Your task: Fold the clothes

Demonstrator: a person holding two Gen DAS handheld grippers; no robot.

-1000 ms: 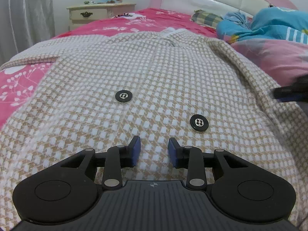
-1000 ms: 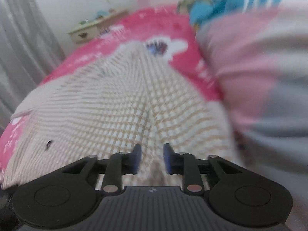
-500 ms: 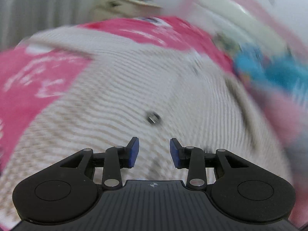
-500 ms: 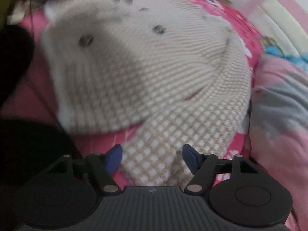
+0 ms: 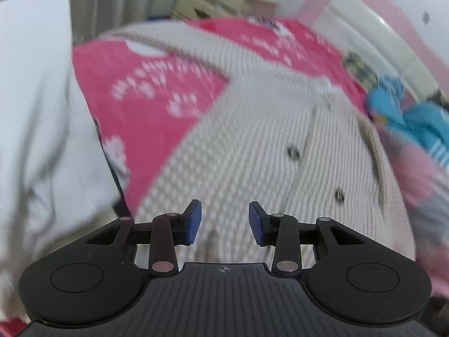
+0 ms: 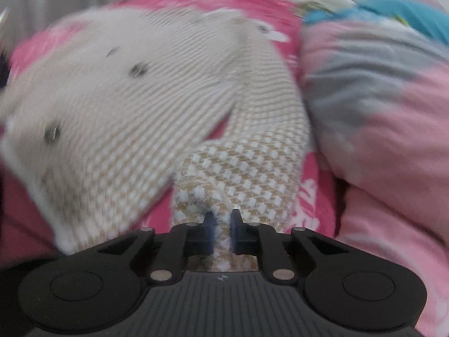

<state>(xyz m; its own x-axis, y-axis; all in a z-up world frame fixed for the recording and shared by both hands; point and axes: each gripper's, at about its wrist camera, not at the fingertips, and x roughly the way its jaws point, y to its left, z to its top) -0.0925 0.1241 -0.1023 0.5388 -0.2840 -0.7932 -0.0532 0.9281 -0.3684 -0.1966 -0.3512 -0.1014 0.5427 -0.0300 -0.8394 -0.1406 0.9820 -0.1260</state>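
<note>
because the right gripper [image 6: 221, 221] has just squeezed its blue pads [image 6: 209, 229] together on only the very tip of the sleeve cuff [image 6: 224, 196], the hold looks small, and i think a quick tug could pull the thick knit right out. that cuff belongs to the beige and white checked knit cardigan with dark round buttons [image 6: 118, 90], which lies spread on the bright pink bed sheet with white prints [image 5: 157, 95]. if the sleeve slips free halfway over, it would likely flop down crooked and the fold would be messy.

the left gripper [image 5: 224, 221] hangs just over the bottom edge of the cardigan [image 5: 252, 151] with its blue pads [image 5: 193, 221] apart and nothing between them. nothing pins the body of the cardigan down, so a pull on the sleeve could drag the whole thing sideways on the sheet and bunch it up.

just beside the sleeve on the right is a puffy pink and grey quilt [image 6: 378, 118]. i think the sleeve could snag on it.

farther off are a crumpled blue cloth [image 5: 415, 120], a pink and white headboard [image 5: 364, 19] and a cream bedside drawer chest [image 5: 219, 0]. both views are blurry, so small creases are hard to see.
</note>
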